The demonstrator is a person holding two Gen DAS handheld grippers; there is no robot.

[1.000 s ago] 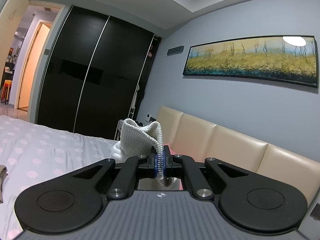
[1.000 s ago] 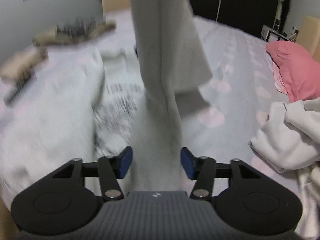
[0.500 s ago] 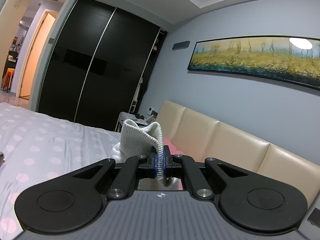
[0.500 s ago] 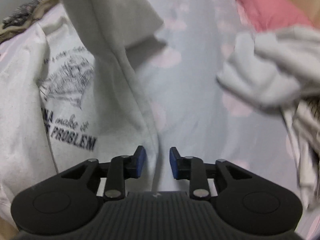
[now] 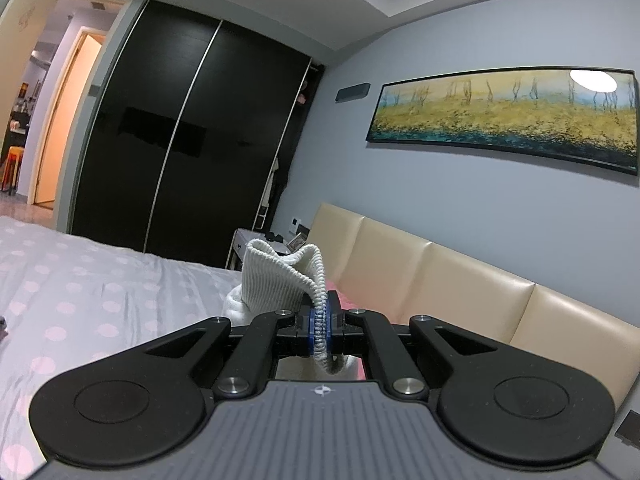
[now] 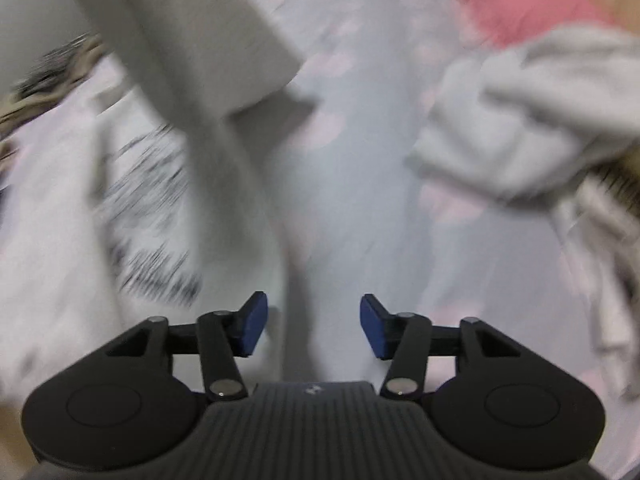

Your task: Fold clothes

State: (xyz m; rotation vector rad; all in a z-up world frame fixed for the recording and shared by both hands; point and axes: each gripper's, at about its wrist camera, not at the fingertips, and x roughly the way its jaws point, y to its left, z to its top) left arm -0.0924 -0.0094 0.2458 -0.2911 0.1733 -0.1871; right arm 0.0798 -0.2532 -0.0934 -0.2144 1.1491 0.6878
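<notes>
My left gripper (image 5: 320, 330) is shut on the ribbed white hem (image 5: 280, 280) of a garment and holds it up above the bed, facing the headboard. In the right wrist view, which is blurred, a white printed sweatshirt (image 6: 132, 184) hangs and drapes from upper left down over the polka-dot bedsheet (image 6: 352, 160). My right gripper (image 6: 310, 330) is open, its blue pads (image 6: 252, 328) wide apart just above the sweatshirt's lower edge, holding nothing.
A heap of white clothes (image 6: 520, 120) and a pink pillow (image 6: 516, 0) lie at the right. A brownish garment (image 6: 36, 88) lies at the far left. Beige headboard (image 5: 460, 292), black wardrobe (image 5: 192, 136) and nightstand (image 5: 264, 240) stand beyond the bed.
My right gripper narrowed to a small gap half a second ago and has now opened wide, while moving fast over the sweatshirt. My left gripper keeps its hold and has turned slightly.
</notes>
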